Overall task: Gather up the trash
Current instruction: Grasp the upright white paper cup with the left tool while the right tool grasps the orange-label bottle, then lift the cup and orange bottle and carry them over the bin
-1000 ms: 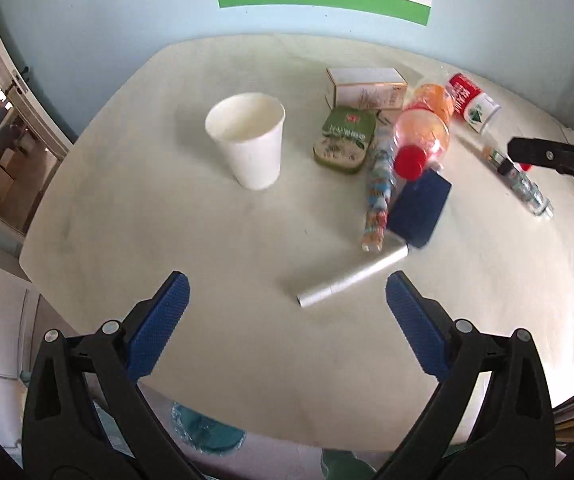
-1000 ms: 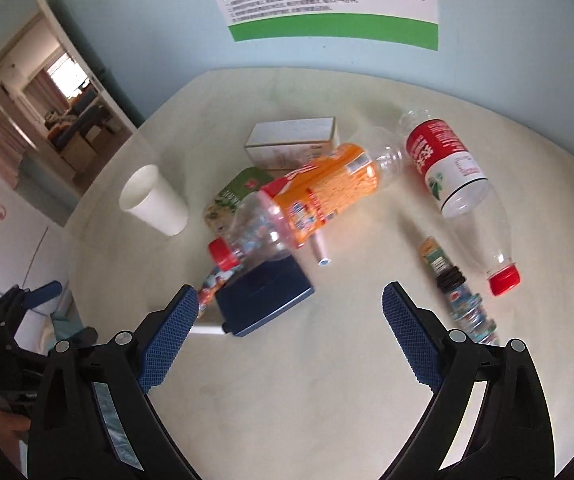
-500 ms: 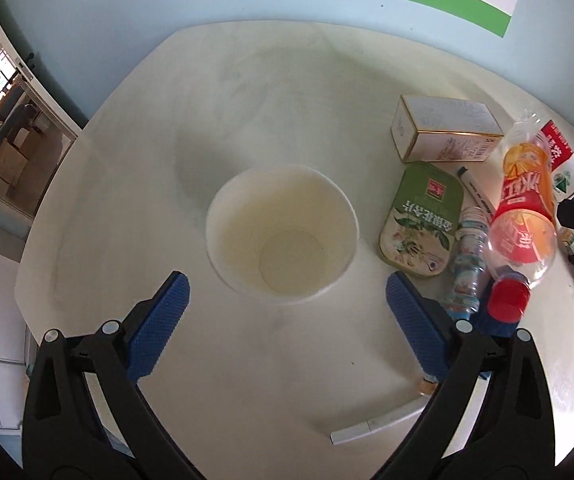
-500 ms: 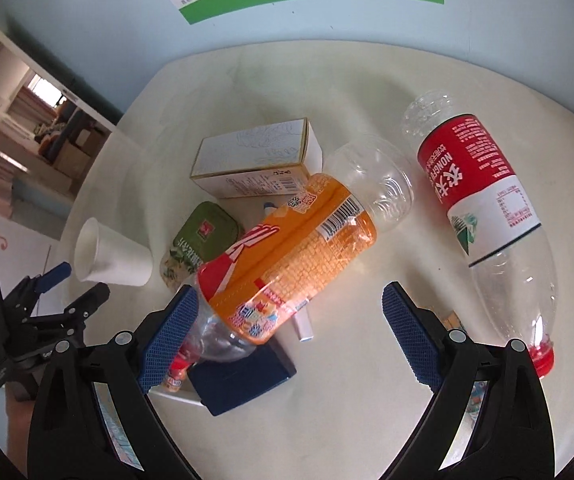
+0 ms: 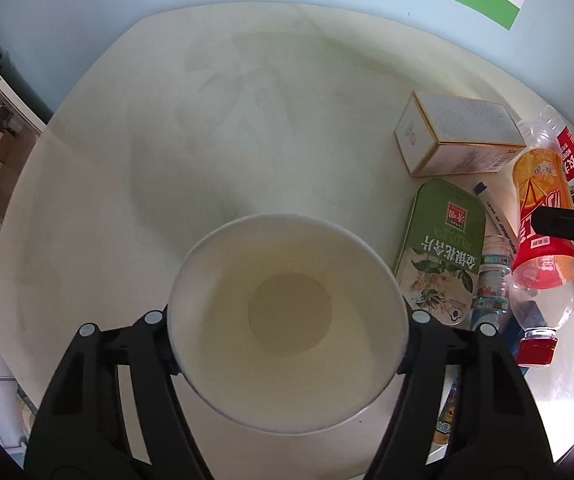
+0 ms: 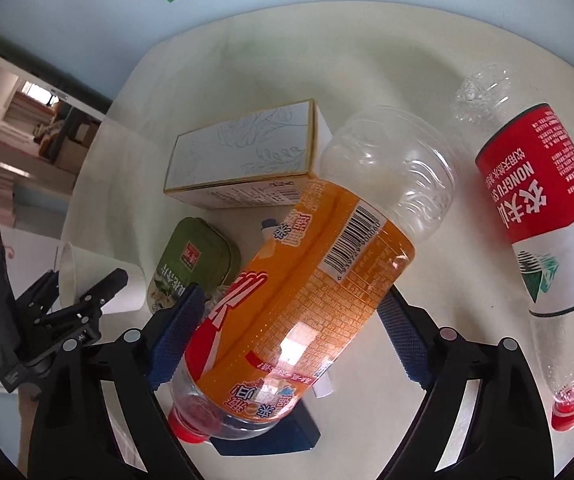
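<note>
A: The left tool (image 5: 287, 320) has dropped over the white paper cup (image 5: 287, 316), low in its frame; its fingers flank the rim, seemingly touching.

B: The right tool (image 6: 287, 332), wide earlier, now straddles the orange-labelled clear plastic bottle (image 6: 303, 296) at frame centre, left pad touching. Both grasps look imminent.

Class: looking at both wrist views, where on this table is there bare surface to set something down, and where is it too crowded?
Bare: the table beyond and left of the paper cup, up to the wall. Crowded: the cluster of white box, green tin, orange bottle and red-label bottle.
</note>
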A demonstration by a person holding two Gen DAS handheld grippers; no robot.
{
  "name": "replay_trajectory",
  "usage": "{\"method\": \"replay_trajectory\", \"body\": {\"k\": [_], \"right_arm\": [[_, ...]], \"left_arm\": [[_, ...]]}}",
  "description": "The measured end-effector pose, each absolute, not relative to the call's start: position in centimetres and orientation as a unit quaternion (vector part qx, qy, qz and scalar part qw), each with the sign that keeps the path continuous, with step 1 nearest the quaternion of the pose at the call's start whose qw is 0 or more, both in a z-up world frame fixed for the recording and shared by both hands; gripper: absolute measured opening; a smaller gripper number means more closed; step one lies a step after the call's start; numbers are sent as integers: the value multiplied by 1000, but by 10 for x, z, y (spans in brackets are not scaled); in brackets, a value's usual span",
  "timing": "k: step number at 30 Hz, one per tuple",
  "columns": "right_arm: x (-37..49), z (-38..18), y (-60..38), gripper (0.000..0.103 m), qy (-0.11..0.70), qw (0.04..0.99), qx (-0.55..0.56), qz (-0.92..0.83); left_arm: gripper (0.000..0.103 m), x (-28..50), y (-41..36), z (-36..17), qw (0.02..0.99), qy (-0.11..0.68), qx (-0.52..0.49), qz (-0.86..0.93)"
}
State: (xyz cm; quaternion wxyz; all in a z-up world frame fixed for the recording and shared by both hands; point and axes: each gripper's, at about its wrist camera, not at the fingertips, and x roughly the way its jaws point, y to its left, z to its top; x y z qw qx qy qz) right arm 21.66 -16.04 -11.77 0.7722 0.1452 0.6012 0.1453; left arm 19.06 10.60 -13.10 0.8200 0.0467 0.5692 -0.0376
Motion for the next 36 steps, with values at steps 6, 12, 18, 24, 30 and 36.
{"method": "replay_trajectory", "body": {"k": [6,12,18,24,30,36], "right_arm": [[219,-112,-158,63,604,769,135,164],[213,-87,-165,61,598,770,115,189],[205,-51,-174,59,574,786,105,204],[193,-9,-166,57,544,799,74,246],[169,29,-124,57,508,802,40,312],[139,54,-52,57,487,781,-8,392]], "left_arm": [[60,191,116,-129,824,565,26,-46],[60,181,119,-105,831,552,32,-62],[60,164,119,-72,843,533,33,-67],[60,138,122,-35,857,511,29,-59],[60,98,146,-9,870,492,11,-24],[60,41,182,2,875,483,-1,30]]}}
